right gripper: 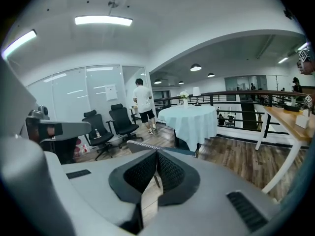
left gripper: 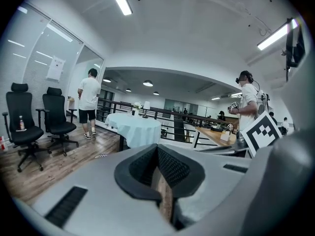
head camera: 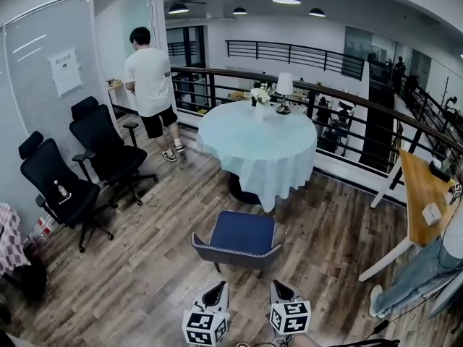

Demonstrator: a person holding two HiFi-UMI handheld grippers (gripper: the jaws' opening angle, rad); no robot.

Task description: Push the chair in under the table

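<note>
A chair [head camera: 241, 233] with a blue seat and a low grey back stands on the wood floor, pulled out a short way from the round table [head camera: 259, 150] with its pale blue cloth. The chair's back faces me. My left gripper [head camera: 216, 288] and right gripper [head camera: 278, 288] hover side by side just behind the back, apart from it, both shut and empty. In the right gripper view the shut fingertips [right gripper: 157, 154] point at the chair's back rim [right gripper: 142, 145], with the table [right gripper: 189, 119] beyond. From the left gripper [left gripper: 157, 149] the table [left gripper: 137, 127] shows ahead.
Two black office chairs [head camera: 108, 150] [head camera: 61, 186] stand at the left wall. A person in a white shirt [head camera: 150, 85] stands beyond the table, back turned. A vase [head camera: 260, 100] and lamp [head camera: 284, 92] stand on the table. A wooden desk [head camera: 425, 194] and a person's jeans leg [head camera: 416, 275] are at right.
</note>
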